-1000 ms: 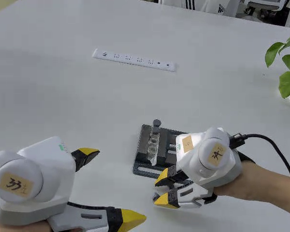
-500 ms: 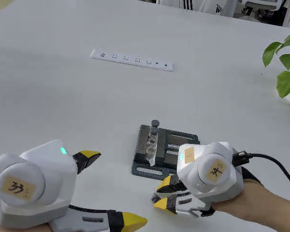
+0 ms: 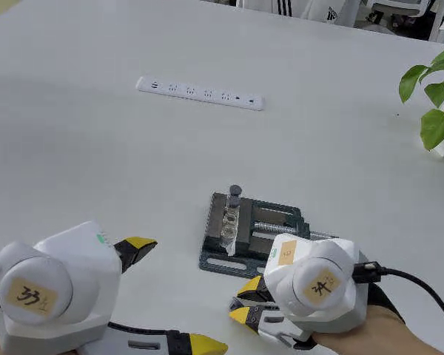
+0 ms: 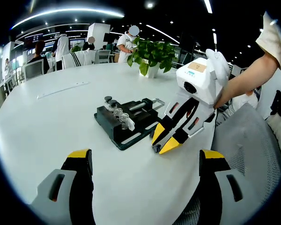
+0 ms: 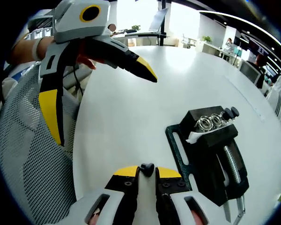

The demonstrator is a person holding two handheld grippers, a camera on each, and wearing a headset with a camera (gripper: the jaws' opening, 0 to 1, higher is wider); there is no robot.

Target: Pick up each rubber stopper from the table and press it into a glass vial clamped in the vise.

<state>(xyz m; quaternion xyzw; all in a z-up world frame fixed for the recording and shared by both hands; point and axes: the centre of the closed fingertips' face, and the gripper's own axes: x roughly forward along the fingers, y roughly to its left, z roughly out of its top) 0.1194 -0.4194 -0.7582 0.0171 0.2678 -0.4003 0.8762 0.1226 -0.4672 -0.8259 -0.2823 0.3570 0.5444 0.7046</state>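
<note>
Stopper (image 5: 147,167) pinched betw. tips of R hand-held gripper (image 5: 147,172), nr vise (image 5: 210,140)

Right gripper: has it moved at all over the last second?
Yes. Judged against the vise, the right gripper, shut on a rubber stopper, has pulled back toward the person, away from the vise.

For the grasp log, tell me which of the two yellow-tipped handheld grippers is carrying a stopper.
The right gripper: its jaws are shut on a small black rubber stopper. The left gripper has its jaws wide apart with nothing between them.
</note>
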